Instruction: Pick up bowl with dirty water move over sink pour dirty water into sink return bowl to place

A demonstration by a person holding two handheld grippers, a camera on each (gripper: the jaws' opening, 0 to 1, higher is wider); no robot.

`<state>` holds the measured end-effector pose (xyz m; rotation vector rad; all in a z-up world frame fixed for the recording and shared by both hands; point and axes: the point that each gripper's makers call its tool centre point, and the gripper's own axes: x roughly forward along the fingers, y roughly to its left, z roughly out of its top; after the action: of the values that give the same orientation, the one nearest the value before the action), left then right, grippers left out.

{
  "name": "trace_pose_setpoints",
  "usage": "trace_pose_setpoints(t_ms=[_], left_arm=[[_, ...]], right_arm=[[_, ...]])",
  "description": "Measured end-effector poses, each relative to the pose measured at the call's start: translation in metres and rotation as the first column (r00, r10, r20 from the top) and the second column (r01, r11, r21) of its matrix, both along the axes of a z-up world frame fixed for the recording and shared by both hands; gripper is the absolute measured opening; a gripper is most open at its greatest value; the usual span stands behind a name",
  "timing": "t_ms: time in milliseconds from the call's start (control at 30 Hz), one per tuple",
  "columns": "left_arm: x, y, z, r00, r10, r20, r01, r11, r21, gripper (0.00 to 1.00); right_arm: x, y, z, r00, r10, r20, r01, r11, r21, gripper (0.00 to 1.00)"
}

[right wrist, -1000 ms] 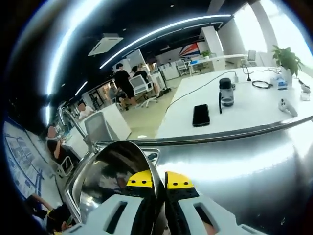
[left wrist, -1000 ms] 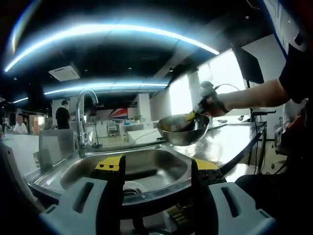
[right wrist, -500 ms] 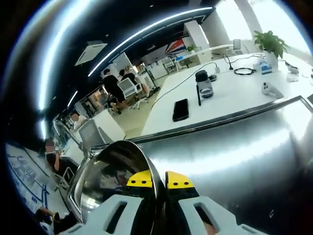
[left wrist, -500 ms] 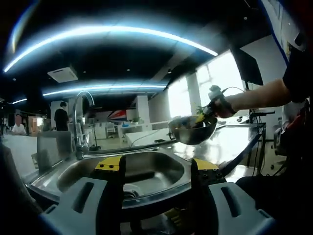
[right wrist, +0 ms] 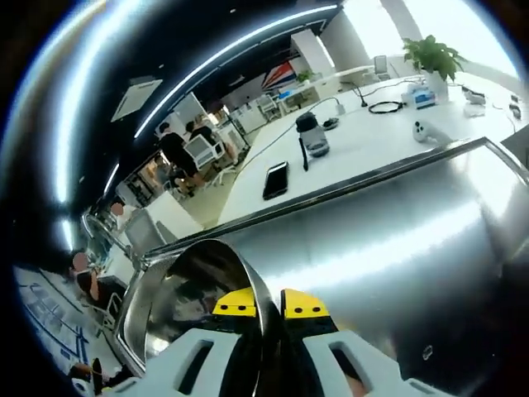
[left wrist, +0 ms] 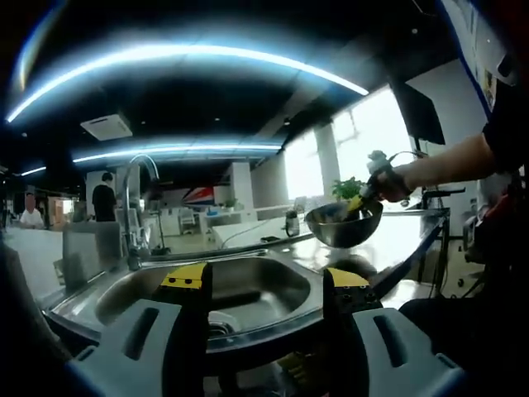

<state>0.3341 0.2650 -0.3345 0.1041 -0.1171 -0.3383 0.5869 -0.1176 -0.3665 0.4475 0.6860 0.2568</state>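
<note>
Your right claw (right wrist: 263, 304) is clamped on the thin rim of one round steel bowl (right wrist: 192, 298): one yellow tip sits inside the rim and the other outside. The bowl is shiny like a mirror and curved and deep. In the left gripper view you see the same bowl (left wrist: 343, 225) held up in the air over the flat steel worktop (left wrist: 397, 240), to the right of the sink (left wrist: 219, 289) and not touching anything, with your hand (left wrist: 390, 178) and the right claw (left wrist: 361, 202) at its edge. You cannot tell if any water sits inside the bowl. Your left claw (left wrist: 258, 281) is spread wide and holds nothing; its two grey arms end in two yellow tips. Past them lies one sink, a smooth steel basin with rounded corners and a round drain (left wrist: 216, 325) at the bottom. One tall bent tap (left wrist: 134, 198) stands at the far side of the sink. The worktop (right wrist: 388, 240) is smooth brushed metal with bright glare on it. Beyond it in the right gripper view is a white table (right wrist: 347, 141) with one flat black phone (right wrist: 274, 179), one dark bottle (right wrist: 312, 135) and one leafy green plant (right wrist: 431, 56).
</note>
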Motion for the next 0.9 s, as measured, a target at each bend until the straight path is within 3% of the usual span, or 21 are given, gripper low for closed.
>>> trace_pose_setpoints(t_ms=[467,900], left_arm=[[0.003,-0.009,0.0,1.0,-0.011,0.0,0.011,1.0,0.007,0.53],[0.002,-0.011,-0.003,1.0,-0.002,-0.012,0.002,1.0,0.002,0.53]], right_arm=[[-0.002,-0.039,-0.009,0.998,-0.064,-0.012,0.064,0.998,-0.023,0.02],[-0.005,-0.047,-0.025,0.996,-0.088,-0.028,0.087,0.996,-0.014,0.0]])
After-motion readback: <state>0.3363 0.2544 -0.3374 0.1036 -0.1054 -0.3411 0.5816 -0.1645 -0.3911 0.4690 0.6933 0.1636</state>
